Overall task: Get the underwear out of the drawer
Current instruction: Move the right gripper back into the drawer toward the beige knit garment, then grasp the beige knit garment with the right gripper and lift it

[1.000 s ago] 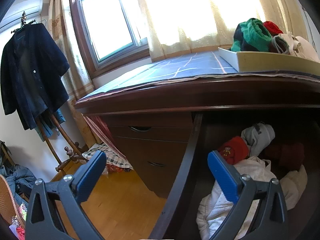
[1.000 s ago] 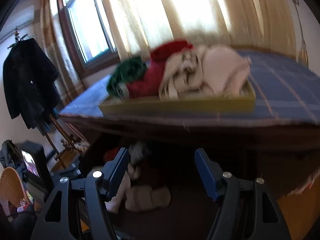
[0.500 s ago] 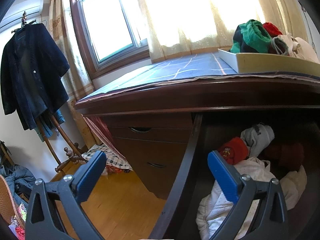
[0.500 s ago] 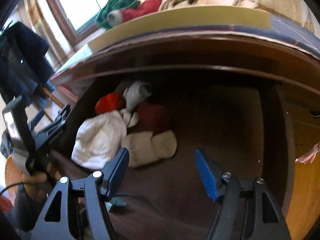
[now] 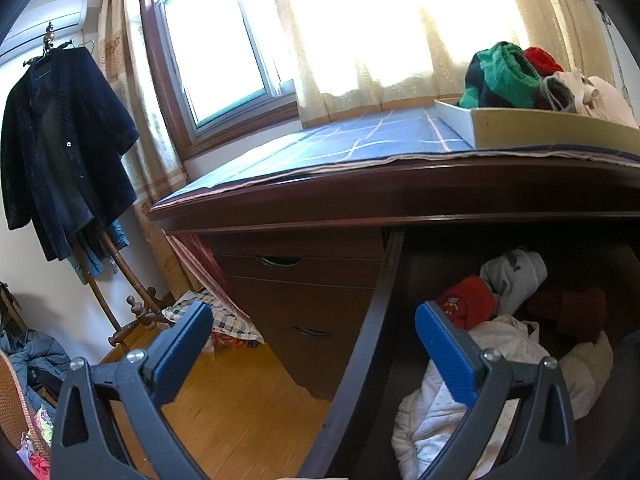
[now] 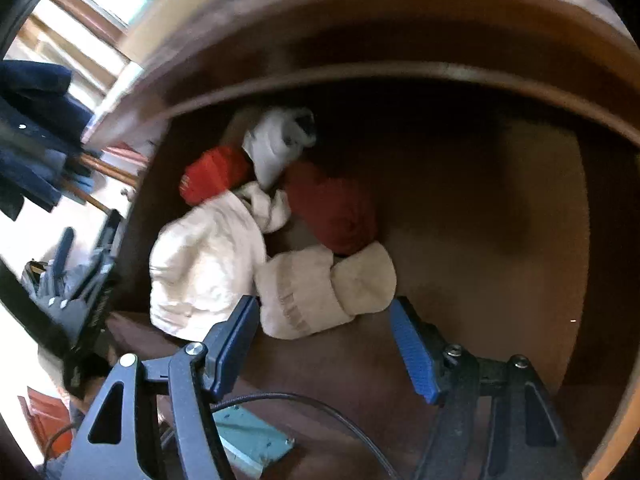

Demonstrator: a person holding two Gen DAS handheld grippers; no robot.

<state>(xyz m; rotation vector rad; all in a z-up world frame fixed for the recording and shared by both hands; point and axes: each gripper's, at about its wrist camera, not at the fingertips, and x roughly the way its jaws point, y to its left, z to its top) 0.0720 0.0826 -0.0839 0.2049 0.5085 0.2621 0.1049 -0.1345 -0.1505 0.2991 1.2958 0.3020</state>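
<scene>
Right wrist view looks steeply down into the open drawer point(image 6: 500, 240), where the right gripper point(image 6: 324, 344) hangs with its jaws spread wide and nothing between them; the blue pads stand on either side of the near edge of a cream rolled piece point(image 6: 320, 292) without touching it. The underwear lies bunched at the drawer's left side: a large white garment point(image 6: 204, 264) nearest the left wall, a dark red bundle point(image 6: 332, 208) just behind the cream one, an orange-red roll point(image 6: 212, 172) and a grey-white roll point(image 6: 276, 144) at the far end. The picture is blurred.

From the left wrist view, the left gripper point(image 5: 316, 344) is also wide open and empty, straddling the drawer's left wall point(image 5: 360, 344). On the desk top above, a shallow tray point(image 5: 540, 132) holds a pile of green, red and pale clothes point(image 5: 520, 76). A dark coat point(image 5: 60, 152) hangs on a stand at far left.
</scene>
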